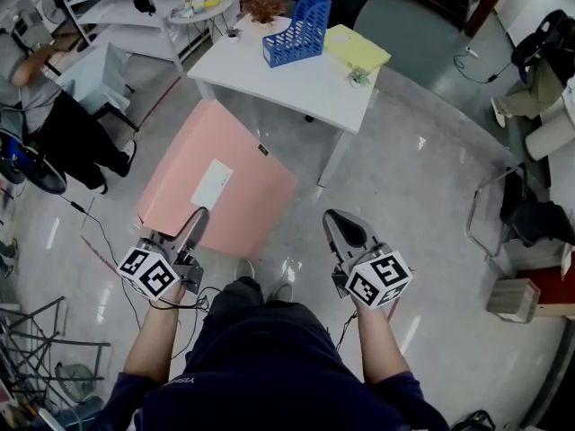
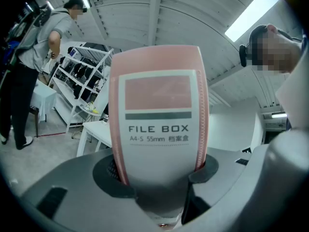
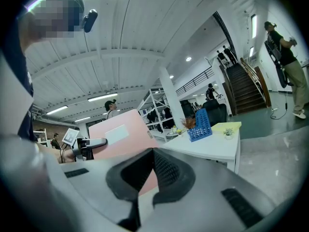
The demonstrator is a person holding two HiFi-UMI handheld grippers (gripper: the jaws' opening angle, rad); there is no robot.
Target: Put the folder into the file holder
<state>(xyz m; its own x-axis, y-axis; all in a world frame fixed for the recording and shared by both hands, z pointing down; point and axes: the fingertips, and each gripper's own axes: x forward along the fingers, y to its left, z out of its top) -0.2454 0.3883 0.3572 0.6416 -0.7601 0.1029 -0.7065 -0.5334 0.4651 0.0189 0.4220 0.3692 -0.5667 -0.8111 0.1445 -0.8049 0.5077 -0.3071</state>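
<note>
Head view: a person stands on a grey floor (image 1: 422, 205) with a claw in each hand, and a white surface (image 1: 296, 83) is ahead at 12 o'clock.
Folder: the pink folder (image 1: 216, 182) is a closed box file, up in the air at 11 o'clock from the person. It sits short of the surface and well apart from it. A white label shows on its broad face and its spine reads "FILE BOX". Whatever is inside can't be seen.
Left claw: the left claw (image 1: 193, 232) is clamped on the folder's spine end, one jaw against each side of it. The left gripper view shows the folder (image 2: 159, 124) filling the gap of the left claw (image 2: 159, 178).
Right claw: the right claw (image 1: 346, 227) has its tips together with nothing between them, at 3 o'clock of the folder and clear of it.
File holder: the blue lattice file holder (image 1: 299, 30) stands upright on the surface. Its slots are too small to read from here.
Beside the holder: a yellow pad (image 1: 357, 47) lies just at its 3 o'clock, and a potted plant (image 1: 264, 5) stands at its 10 o'clock.
</note>
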